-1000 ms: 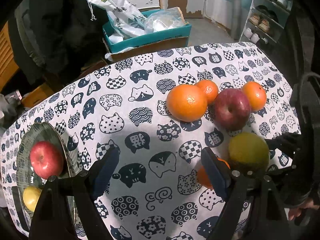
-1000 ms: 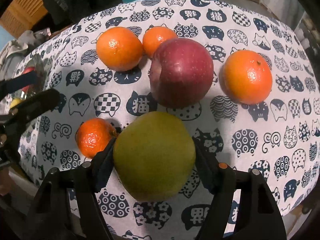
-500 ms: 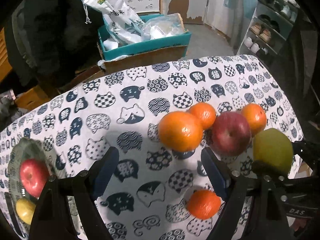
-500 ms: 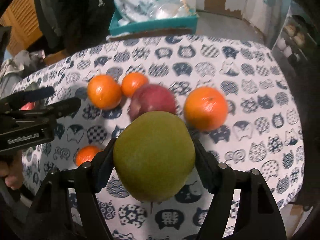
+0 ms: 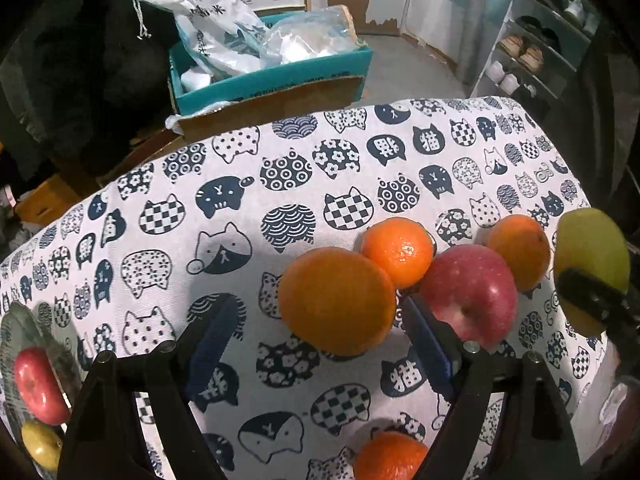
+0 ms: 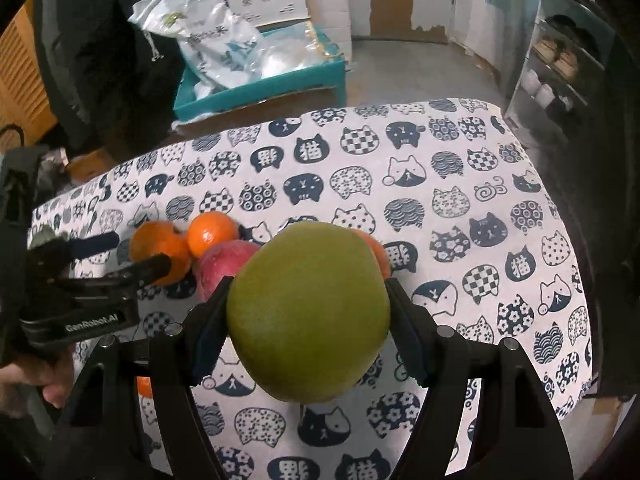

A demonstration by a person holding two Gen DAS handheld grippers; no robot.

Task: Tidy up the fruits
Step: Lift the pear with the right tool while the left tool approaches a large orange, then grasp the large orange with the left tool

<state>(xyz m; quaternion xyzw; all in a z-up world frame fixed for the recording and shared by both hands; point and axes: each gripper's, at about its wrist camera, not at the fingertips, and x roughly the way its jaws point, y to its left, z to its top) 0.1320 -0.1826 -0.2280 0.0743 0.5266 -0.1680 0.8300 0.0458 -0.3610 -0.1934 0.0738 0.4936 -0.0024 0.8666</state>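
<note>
Green pear (image 6: 308, 312) is sitting clamped in the right gripper (image 6: 310, 320) — raised above the cloth (image 6: 460, 208). Left gripper (image 5: 320, 344) is gaping wide, gripping nothing, a big orange (image 5: 338, 300) at 12 o'clock between its fingers.

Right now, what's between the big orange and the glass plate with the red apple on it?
Only bare cat-print tablecloth and the open left gripper's blue fingertip, seen in the left wrist view between the large round orange and the glass plate.
</note>
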